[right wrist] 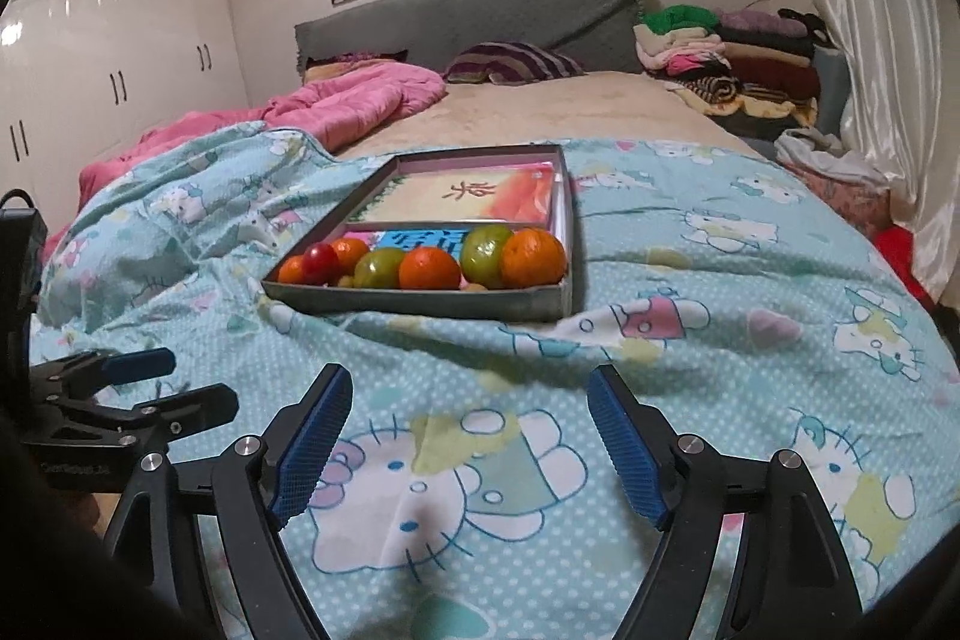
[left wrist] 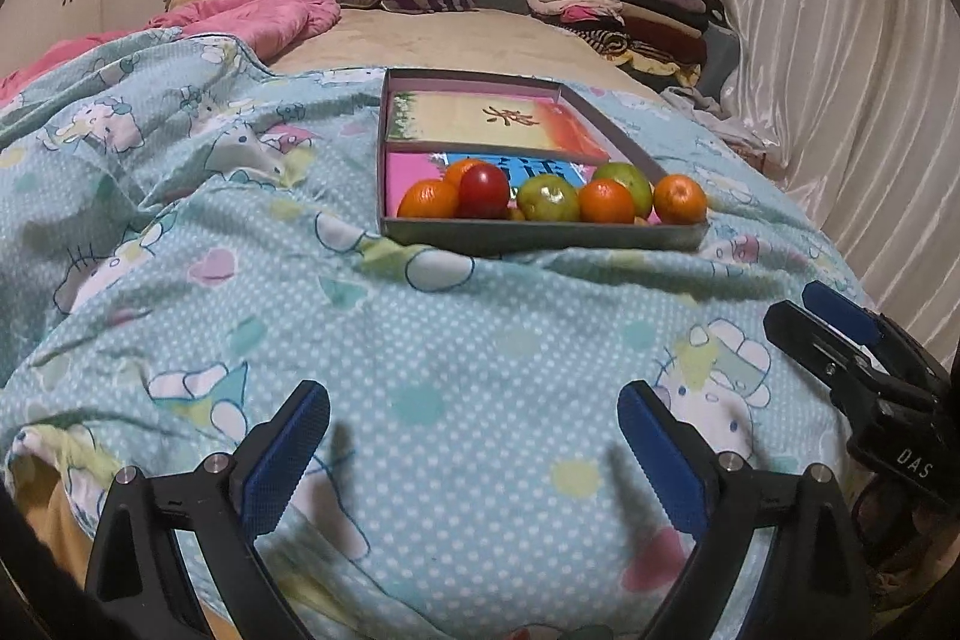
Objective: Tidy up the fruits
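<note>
Fruits lie bunched in a row along the near wall of a shallow grey box (left wrist: 540, 235), in its near compartment, seen from the left wrist view straight ahead of and well beyond the left gripper (left wrist: 474, 451). From that gripper's left to its right: an orange (left wrist: 427, 200), a second orange partly hidden behind a red fruit (left wrist: 485, 191), a green fruit (left wrist: 547, 198), another orange (left wrist: 607, 201), a green fruit behind it (left wrist: 627, 178), and an orange (left wrist: 679, 199) by the right wall. The far compartment holds a flat printed packet (left wrist: 498, 118) and no fruit. The left gripper's blue pads stand wide apart over the dotted quilt (left wrist: 420, 340), holding nothing.

From the right wrist view, the same box (right wrist: 420, 301) sits ahead and slightly left of the right gripper (right wrist: 471, 445), whose fingers are likewise spread and empty above the quilt. The left gripper (right wrist: 180, 382) shows at its left side.

All visible fruit sits inside the box, none on the quilt. That fits either a gathering already finished or a mixed pile awaiting sorting by kind; the pictures do not settle which.
</note>
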Demonstrator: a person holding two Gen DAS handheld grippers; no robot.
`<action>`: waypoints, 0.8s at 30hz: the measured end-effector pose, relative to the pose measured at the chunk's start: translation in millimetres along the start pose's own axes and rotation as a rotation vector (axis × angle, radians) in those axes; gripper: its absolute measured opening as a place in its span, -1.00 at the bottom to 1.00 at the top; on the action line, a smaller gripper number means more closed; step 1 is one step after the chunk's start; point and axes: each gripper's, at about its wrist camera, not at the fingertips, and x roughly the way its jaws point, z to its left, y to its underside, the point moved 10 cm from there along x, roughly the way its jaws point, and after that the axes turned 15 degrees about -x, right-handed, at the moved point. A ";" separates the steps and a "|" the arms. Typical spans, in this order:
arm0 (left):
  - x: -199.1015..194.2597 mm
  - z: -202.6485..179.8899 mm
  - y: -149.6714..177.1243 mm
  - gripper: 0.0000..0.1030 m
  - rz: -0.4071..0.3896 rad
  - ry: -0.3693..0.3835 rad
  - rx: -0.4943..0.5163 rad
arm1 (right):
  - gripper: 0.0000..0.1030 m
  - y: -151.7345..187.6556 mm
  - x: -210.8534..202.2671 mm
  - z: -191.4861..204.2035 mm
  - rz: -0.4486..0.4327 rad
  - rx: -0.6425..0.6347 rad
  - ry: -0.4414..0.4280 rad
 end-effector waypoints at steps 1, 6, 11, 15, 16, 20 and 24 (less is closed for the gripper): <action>-0.3 -0.3 1.9 0.89 0.000 0.000 0.000 | 0.59 2.6 -0.6 0.4 0.002 0.003 -0.001; 0.1 -3.1 7.9 0.89 0.006 0.004 0.005 | 0.59 15.2 0.0 5.6 0.027 -0.007 -0.014; 2.2 -3.6 8.5 0.89 0.008 0.007 0.001 | 0.60 17.8 2.4 10.2 0.031 -0.020 -0.020; 4.1 -2.5 9.5 0.89 0.012 0.006 -0.002 | 0.60 18.1 3.5 10.4 0.030 -0.028 -0.014; 4.6 -2.5 9.7 0.89 0.012 0.005 -0.001 | 0.60 18.9 4.1 9.7 0.030 -0.030 -0.009; 5.4 -1.6 9.9 0.89 0.012 0.004 -0.001 | 0.60 20.0 7.2 8.8 0.036 -0.032 -0.006; 5.9 -0.6 9.8 0.89 0.015 -0.001 -0.003 | 0.60 20.1 8.7 9.0 0.036 -0.033 -0.006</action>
